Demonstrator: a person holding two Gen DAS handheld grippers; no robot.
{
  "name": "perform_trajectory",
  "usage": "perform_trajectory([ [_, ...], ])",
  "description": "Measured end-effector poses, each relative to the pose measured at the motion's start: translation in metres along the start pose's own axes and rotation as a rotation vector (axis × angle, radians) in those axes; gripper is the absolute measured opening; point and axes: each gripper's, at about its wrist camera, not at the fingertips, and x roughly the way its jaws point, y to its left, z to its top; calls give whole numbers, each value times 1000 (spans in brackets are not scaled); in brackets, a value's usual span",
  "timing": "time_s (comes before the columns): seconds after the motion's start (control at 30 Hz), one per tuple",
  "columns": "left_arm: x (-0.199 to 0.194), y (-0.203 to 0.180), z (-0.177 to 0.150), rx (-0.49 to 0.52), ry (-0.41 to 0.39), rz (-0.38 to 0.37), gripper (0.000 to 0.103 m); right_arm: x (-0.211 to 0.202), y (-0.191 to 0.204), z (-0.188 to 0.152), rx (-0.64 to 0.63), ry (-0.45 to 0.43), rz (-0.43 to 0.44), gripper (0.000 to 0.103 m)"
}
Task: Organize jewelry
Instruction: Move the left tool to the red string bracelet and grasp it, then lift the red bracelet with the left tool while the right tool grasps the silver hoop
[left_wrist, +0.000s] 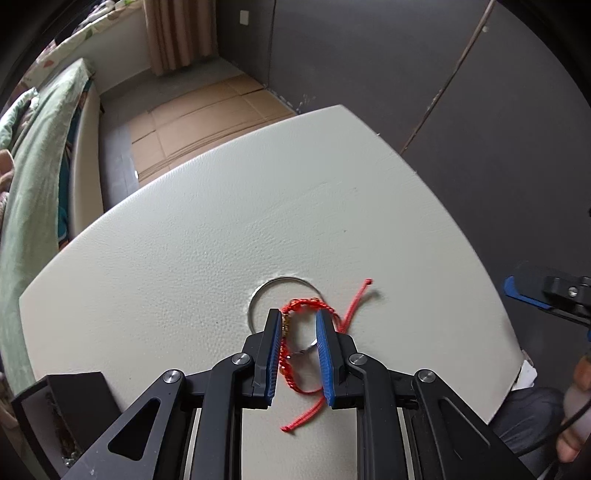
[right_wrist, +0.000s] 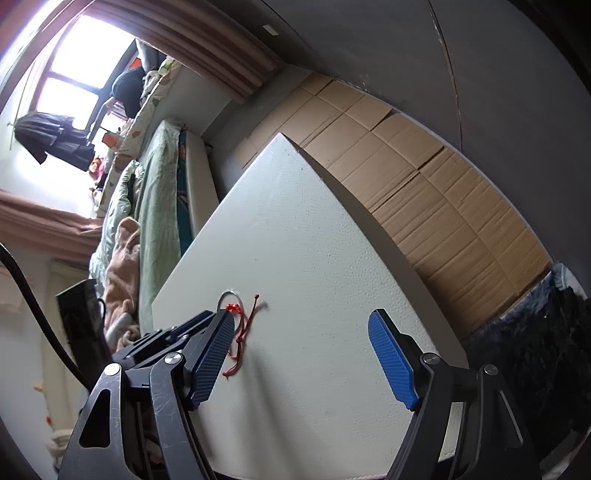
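Red cord bracelet (left_wrist: 301, 332) lies on the pale table (left_wrist: 184, 240), across a thin silver bangle (left_wrist: 258, 295). The step in hand looks like the pickup. The left gripper (left_wrist: 297, 354) straddles the bracelet, jaws narrowed around it; whether the pads press the cord I cannot tell. Next: pinch it and lift it off the bangle. Right of the bracelet, the right gripper (right_wrist: 301, 354) hangs wide open, empty.

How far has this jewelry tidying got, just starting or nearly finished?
It looks early. Nothing appears put away yet: the red cord bracelet and a silver bangle lie overlapping on the white table. In hand: the left tongs straddle the bracelet, nearly closed on it. The right tongs wait open and empty. Lifting and storing both pieces remains.
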Motion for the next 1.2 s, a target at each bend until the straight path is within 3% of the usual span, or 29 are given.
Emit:
perform_trajectory([
  [0.27, 16, 4, 0, 1, 1, 22, 19, 6, 3, 1, -3, 13, 2, 76],
  [0.37, 26, 4, -1, 30, -14, 62, 6, 11, 10, 0, -13, 24, 2, 76],
  [0.53, 33, 18, -2, -9, -15, 6, 6, 20, 22, -3, -39, 39, -11, 76],
  [0.77, 4, 42, -7, -80, -108, -66, 6, 31, 38, -6, -100, 47, -22, 76],
  [1.0, -27, 78, -11, -150, -191, -109, 6, 47, 54, -13, -147, 88, 23, 57],
  [1.2, -54, 108, -6, -205, -252, -101, 6, 60, 84, -17, -262, 112, 26, 55],
])
